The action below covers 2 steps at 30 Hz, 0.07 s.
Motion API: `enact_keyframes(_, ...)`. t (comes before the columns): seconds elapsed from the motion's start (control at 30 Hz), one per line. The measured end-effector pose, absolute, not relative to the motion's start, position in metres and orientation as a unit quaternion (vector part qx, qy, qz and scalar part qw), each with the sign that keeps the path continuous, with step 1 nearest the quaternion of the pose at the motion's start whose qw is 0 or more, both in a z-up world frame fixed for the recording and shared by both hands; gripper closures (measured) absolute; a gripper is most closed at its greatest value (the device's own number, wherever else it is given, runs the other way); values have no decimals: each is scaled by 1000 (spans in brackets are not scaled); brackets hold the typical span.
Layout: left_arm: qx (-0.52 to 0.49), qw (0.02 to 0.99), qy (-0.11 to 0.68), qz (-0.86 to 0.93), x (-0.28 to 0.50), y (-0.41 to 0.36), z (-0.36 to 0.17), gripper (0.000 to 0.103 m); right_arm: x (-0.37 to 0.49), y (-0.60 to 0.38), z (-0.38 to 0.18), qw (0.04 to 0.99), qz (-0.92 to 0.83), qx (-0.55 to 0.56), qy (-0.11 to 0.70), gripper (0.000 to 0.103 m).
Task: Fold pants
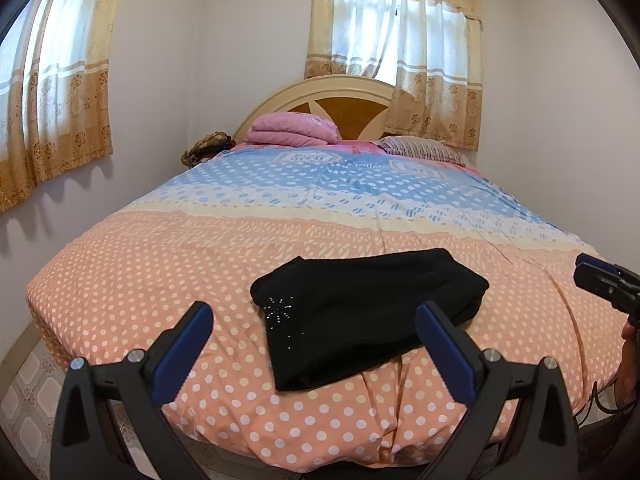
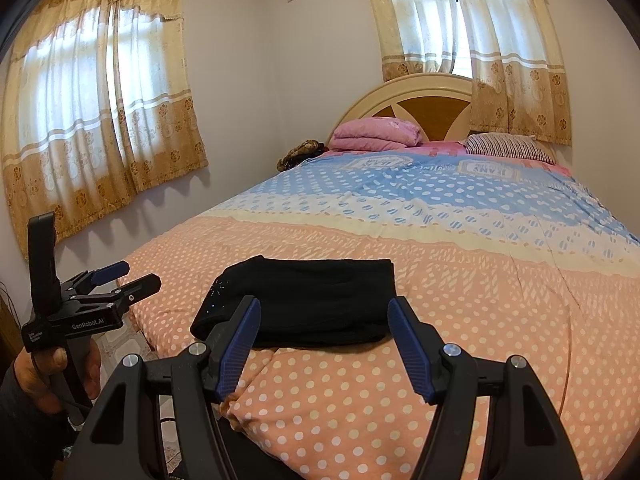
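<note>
Black pants, folded into a compact bundle with a small rhinestone star near one corner, lie on the polka-dot bedspread near the foot of the bed. They also show in the right wrist view. My left gripper is open and empty, held back from the pants above the bed's near edge. It also shows from the side in the right wrist view. My right gripper is open and empty, just short of the pants. Its tip shows at the right edge of the left wrist view.
A folded pink blanket and a striped pillow lie by the wooden headboard. Curtained windows are on the left wall and behind the bed. Tiled floor runs along the bed's left side.
</note>
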<state>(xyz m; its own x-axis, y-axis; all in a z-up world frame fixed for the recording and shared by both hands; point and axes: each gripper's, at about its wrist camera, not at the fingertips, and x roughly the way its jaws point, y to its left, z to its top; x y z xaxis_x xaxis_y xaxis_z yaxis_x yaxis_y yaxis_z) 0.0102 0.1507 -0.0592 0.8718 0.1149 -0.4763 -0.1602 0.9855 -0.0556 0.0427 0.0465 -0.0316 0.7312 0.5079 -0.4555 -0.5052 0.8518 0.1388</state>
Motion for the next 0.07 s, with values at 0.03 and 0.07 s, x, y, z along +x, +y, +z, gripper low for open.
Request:
enact_keyframes(0.03,-45,966,243,71,10,150,-59,0,43,46,-32,930,272,3,245,35)
enact_keyframes(0.07,-45,966,244,70,11,150,-59,0,42,46,-32,930,273,4,245,35)
